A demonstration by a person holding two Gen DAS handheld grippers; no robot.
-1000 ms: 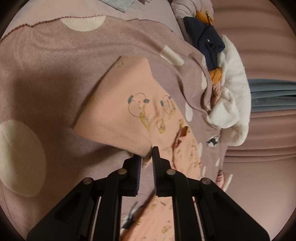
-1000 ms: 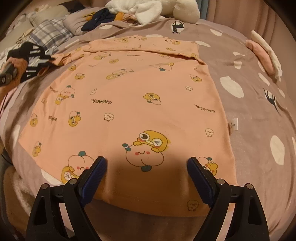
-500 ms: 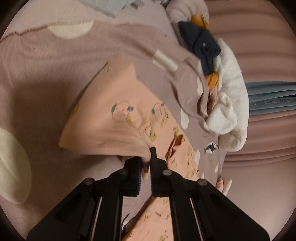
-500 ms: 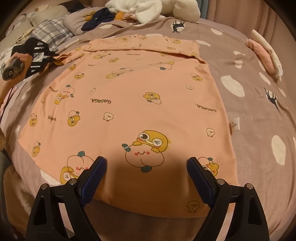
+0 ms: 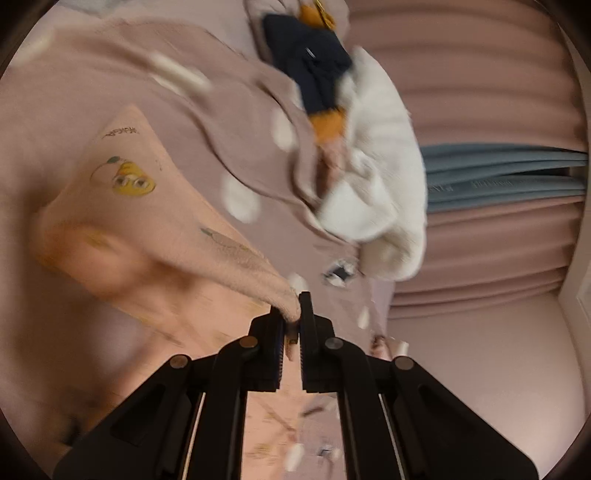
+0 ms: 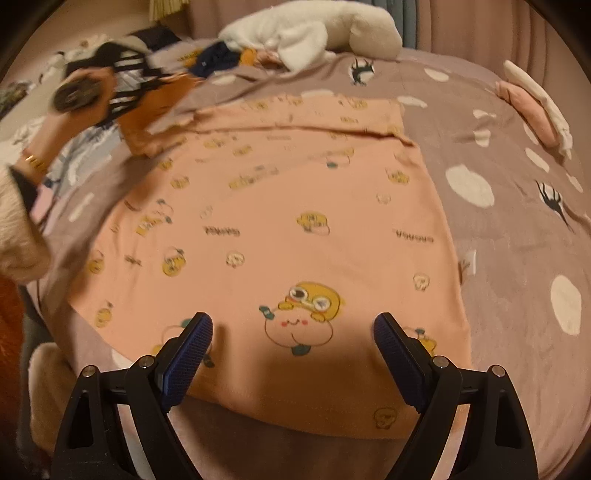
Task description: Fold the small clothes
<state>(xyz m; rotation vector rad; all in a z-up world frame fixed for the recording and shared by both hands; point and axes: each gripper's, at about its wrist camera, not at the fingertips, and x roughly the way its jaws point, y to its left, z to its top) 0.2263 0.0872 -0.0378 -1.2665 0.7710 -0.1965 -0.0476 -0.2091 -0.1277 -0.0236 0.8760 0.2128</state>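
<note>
Our left gripper (image 5: 291,317) is clamped on a sleeve (image 5: 177,221) of the peach shirt (image 6: 280,229), the cloth pinched between nearly closed fingers and lifted off the blanket (image 5: 74,103); that view is blurred, so we cannot read finer detail. Our right gripper (image 6: 293,343) hangs with fingers spread wide over the shirt's near hem, gripping nothing; whether the tips touch the cloth we cannot tell. The shirt lies flat on the spotted mauve blanket, its far edge folded over. From the right wrist we see the left gripper at the shirt's far left corner. Beyond the shirt sits a heap: a white fleece (image 6: 310,33), a navy garment (image 5: 310,70), something orange; a pink-and-white fold (image 6: 532,107) lies well apart at right; curtains (image 5: 480,92) hang behind.
</note>
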